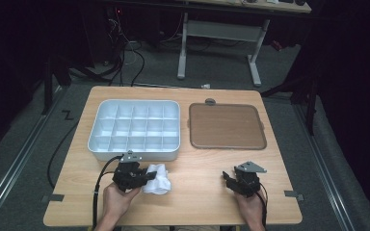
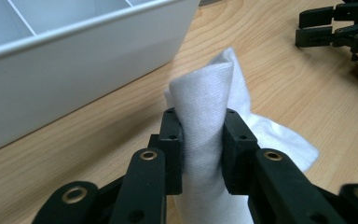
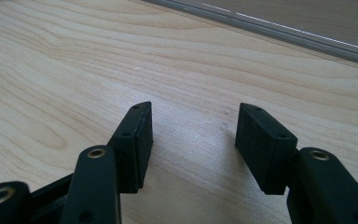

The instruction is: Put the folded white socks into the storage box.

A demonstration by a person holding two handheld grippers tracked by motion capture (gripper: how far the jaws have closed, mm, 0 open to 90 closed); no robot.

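White cloth [image 2: 205,116] was pinched in my left hand-held gripper [image 2: 203,144] beside the tray [image 2: 74,79]; my right hand-held gripper [image 3: 193,135] stood spread; a loose fold might have slipped free.

One wooden desk [image 1: 197,192]; one white divided tray [image 1: 134,130]; one flat brown lid [image 1: 226,126]; one white cloth [image 1: 156,179]; two hand-held grippers, left gripper [image 1: 147,175] and right gripper [image 1: 227,177]; a second desk [image 1: 250,6] behind.
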